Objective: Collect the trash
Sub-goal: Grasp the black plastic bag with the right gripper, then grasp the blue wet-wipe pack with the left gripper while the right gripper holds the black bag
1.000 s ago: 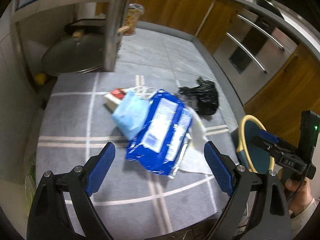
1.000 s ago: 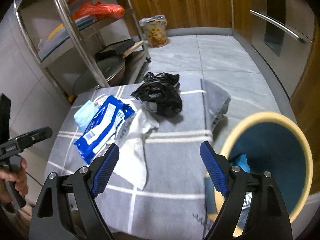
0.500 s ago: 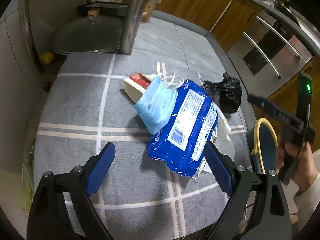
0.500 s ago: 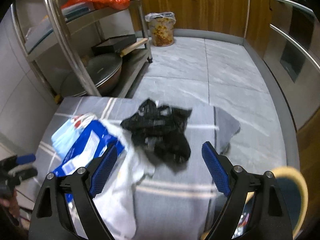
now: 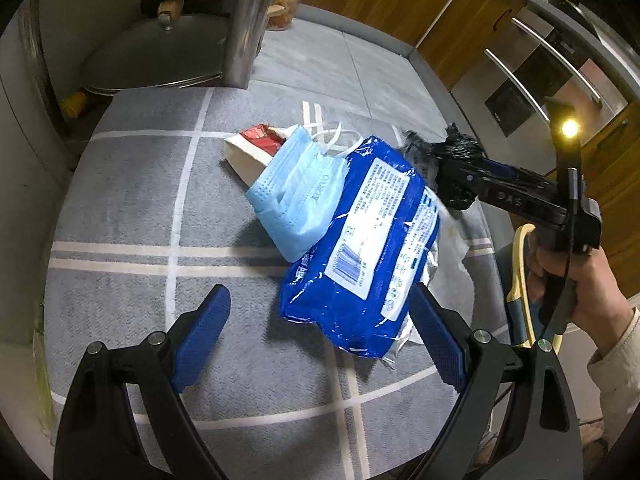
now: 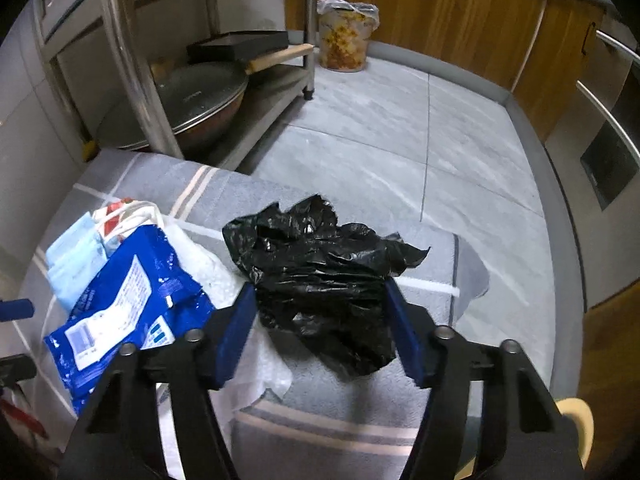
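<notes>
While my right tongs [image 6: 320,320] have just been narrowing, their blue pads bracket the crumpled black plastic bag [image 6: 320,276] on the grey checked cloth [image 6: 360,432]; I cannot tell whether they press it yet. My left tongs [image 5: 320,344] hang spread wide and empty, with the glossy blue wipes packet [image 5: 360,248] at one o'clock and the pale blue face mask [image 5: 296,196] at twelve.

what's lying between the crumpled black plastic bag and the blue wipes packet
A white plastic sheet, partly under the blue packet and beside the black bag; the right wrist view shows it.
</notes>
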The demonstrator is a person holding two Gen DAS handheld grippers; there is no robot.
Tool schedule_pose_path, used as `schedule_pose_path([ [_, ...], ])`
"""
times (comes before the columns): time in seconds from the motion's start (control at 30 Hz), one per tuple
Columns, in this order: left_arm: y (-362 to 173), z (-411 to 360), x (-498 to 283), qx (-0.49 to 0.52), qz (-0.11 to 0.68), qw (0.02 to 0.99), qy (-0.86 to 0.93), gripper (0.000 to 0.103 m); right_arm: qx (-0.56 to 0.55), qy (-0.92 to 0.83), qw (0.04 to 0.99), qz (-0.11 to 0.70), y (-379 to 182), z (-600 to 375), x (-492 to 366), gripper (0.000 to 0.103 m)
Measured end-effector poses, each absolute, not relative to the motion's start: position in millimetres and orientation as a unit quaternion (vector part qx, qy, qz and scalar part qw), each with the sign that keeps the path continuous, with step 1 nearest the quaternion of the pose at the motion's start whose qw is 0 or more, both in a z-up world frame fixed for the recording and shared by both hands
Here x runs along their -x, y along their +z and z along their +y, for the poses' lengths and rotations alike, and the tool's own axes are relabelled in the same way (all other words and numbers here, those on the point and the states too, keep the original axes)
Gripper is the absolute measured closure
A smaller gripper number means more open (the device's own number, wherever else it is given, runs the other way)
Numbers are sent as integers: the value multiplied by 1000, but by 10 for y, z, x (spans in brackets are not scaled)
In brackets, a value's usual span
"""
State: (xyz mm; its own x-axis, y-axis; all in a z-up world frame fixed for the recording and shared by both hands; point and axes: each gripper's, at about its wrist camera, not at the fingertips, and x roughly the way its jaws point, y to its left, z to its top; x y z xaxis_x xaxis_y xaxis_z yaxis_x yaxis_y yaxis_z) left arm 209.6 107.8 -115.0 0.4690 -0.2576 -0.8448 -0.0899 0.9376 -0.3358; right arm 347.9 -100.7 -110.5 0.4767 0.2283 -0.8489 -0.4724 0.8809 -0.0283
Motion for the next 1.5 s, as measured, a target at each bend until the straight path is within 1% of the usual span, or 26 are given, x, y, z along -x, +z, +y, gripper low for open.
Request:
schedule_pose_path([
  [0.03, -1162, 1078, -2100, 171, 514, 839, -50, 14, 127, 208, 849, 468, -1100, -1023, -3470, 47],
  [0.07, -1175, 1075, -2109, 172, 515, 838, -48, 14, 122, 212, 849, 468, -1089, -1047, -3455, 54],
  [0.1, -1180, 1071, -2119, 173, 516, 837, -48, 14, 117, 215, 849, 468, -1076, -1071, -3441, 58],
  [0.17, -1198, 1058, -2141, 176, 518, 836, -50, 14, 109, 220, 849, 468, -1062, -1108, -3412, 69],
  [0.27, -1237, 1067, -2172, 185, 519, 833, -52, 14, 105, 226, 850, 463, -987, -1166, -3336, 73],
  [0.37, -1322, 1083, -2215, 190, 527, 827, -47, 15, 99, 230, 856, 452, -841, -1263, -3230, 73],
  [0.47, -1416, 1089, -2261, 205, 535, 818, -48, 17, 98, 231, 864, 437, -661, -1361, -3098, 73],
  [0.63, -1494, 1057, -2325, 229, 541, 807, -54, 25, 85, 234, 874, 418, -343, -1559, -2772, 73],
  [0.73, -1568, 993, -2356, 227, 549, 803, -53, 33, 76, 238, 877, 409, -214, -1642, -2556, 73],
  [0.77, -1591, 977, -2360, 226, 551, 802, -53, 43, 75, 239, 878, 408, -182, -1665, -2500, 73],
  [0.83, -1610, 966, -2346, 223, 551, 803, -48, 49, 72, 239, 881, 402, -119, -1733, -2366, 73],
  [0.87, -1604, 970, -2330, 221, 551, 804, -43, 56, 68, 238, 882, 402, -102, -1767, -2319, 73],
  [0.9, -1591, 982, -2312, 222, 549, 805, -43, 65, 64, 237, 882, 401, -90, -1805, -2270, 73],
  [1.0, -1517, 1009, -2239, 226, 540, 809, -45, 84, 57, 232, 884, 402, -89, -1892, -2180, 73],
  [1.1, -1433, 999, -2161, 220, 531, 816, -51, 87, 48, 230, 883, 405, -105, -1927, -2135, 73],
  [1.3, -1132, 887, -1940, 203, 499, 839, -75, 89, 33, 237, 884, 402, -63, -1934, -1993, 73],
  [1.37, -1004, 807, -1905, 186, 486, 850, -83, 90, 30, 236, 885, 401, -55, -1960, -1937, 73],
  [1.4, -928, 762, -1880, 174, 477, 857, -88, 93, 28, 235, 885, 400, -49, -1973, -1907, 73],
  [1.5, -714, 621, -1833, 135, 455, 875, -99, 94, 16, 230, 889, 396, -22, -2048, -1827, 73],
])
